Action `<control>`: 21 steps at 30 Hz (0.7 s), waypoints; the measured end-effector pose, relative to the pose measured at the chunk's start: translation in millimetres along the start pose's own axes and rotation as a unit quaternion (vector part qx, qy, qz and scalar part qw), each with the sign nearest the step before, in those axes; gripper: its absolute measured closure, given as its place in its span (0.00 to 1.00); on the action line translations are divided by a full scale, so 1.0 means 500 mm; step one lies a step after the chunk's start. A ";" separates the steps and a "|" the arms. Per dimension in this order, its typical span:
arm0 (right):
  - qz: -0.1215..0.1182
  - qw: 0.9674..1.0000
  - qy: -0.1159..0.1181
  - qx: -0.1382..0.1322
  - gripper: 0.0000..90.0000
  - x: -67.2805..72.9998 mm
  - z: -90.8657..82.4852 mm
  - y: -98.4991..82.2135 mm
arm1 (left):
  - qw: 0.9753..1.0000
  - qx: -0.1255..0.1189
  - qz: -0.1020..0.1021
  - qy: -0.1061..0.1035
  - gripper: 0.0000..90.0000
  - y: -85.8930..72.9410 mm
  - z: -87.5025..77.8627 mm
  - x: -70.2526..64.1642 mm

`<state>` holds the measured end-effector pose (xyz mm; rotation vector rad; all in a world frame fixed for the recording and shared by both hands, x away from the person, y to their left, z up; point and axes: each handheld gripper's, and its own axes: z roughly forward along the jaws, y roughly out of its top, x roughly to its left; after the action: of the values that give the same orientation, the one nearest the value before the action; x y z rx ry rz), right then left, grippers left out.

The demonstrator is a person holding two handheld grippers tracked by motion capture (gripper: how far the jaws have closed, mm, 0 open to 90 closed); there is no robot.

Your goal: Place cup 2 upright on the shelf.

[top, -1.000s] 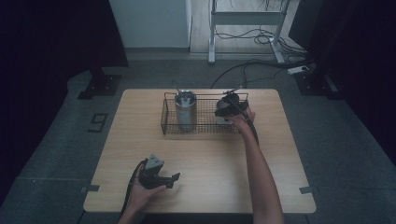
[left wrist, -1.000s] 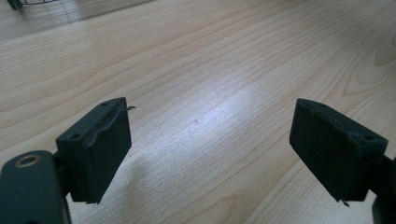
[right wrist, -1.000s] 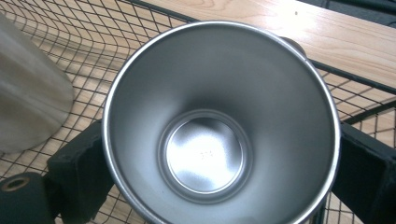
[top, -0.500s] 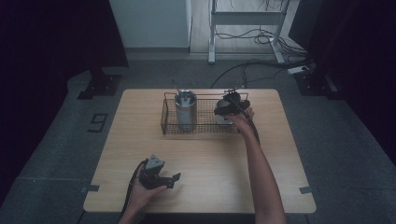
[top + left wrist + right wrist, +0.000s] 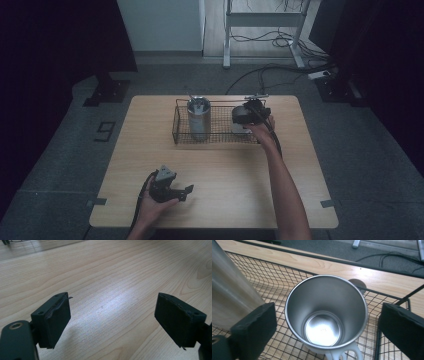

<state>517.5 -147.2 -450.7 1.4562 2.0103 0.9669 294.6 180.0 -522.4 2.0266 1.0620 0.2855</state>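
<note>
Lifting slightly at upper right of the high view, the right gripper [image 5: 248, 112] is hovering wide-jawed, having just been narrowing a little, over the steel mug [image 5: 325, 315] in the wire basket [image 5: 220, 136]; the left gripper [image 5: 167, 186] is resting open and empty on the table [image 5: 240, 175].

On my screen, one wooden table [image 5: 220, 165]. Wire basket [image 5: 220, 134] at its far edge, tall steel tumbler [image 5: 198, 118] upright in the left half. My right gripper [image 5: 243, 114] hangs over the basket's right end. My left gripper [image 5: 169, 186] rests near the front edge, well apart.
</note>
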 end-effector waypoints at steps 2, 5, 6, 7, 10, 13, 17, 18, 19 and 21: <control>0.000 1.000 0.005 -0.003 0.05 -0.003 -0.007 -0.003 | 1.000 0.000 0.001 0.001 0.15 0.000 0.000 0.001; 0.002 1.000 0.010 -0.008 0.07 -0.005 -0.016 -0.009 | 1.000 -0.001 0.000 0.003 0.15 0.000 -0.002 0.001; 0.002 1.000 0.010 -0.011 0.09 -0.005 -0.021 -0.013 | 1.000 -0.002 0.000 0.003 0.15 0.000 -0.002 0.001; 0.002 1.000 0.010 -0.010 0.10 -0.005 -0.024 -0.015 | 1.000 -0.002 0.000 0.004 0.15 0.000 -0.003 0.001; 0.003 1.000 0.013 -0.017 0.14 -0.005 -0.036 -0.026 | 1.000 -0.002 0.001 0.005 0.15 0.001 -0.004 0.000; 0.003 1.000 0.018 -0.022 0.15 -0.008 -0.051 -0.035 | 1.000 -0.001 0.002 0.005 0.16 0.000 -0.004 -0.002; 0.010 0.999 0.030 -0.038 0.16 -0.011 -0.074 -0.048 | 1.000 -0.001 0.003 0.006 0.16 0.000 -0.005 -0.005; 0.008 0.999 0.031 -0.040 0.16 -0.011 -0.078 -0.051 | 1.000 -0.002 0.002 0.007 0.16 -0.001 -0.005 -0.007; 0.007 0.999 0.033 -0.040 0.15 -0.011 -0.084 -0.056 | 1.000 -0.002 0.003 0.007 0.16 -0.001 -0.004 -0.007; 0.004 0.998 0.037 -0.046 0.16 -0.010 -0.095 -0.065 | 1.000 0.000 0.004 0.008 0.16 -0.001 -0.004 -0.009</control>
<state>465.0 -170.7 -445.1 1.4003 1.9841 1.1174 290.3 177.7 -520.7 2.0312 1.0644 0.3057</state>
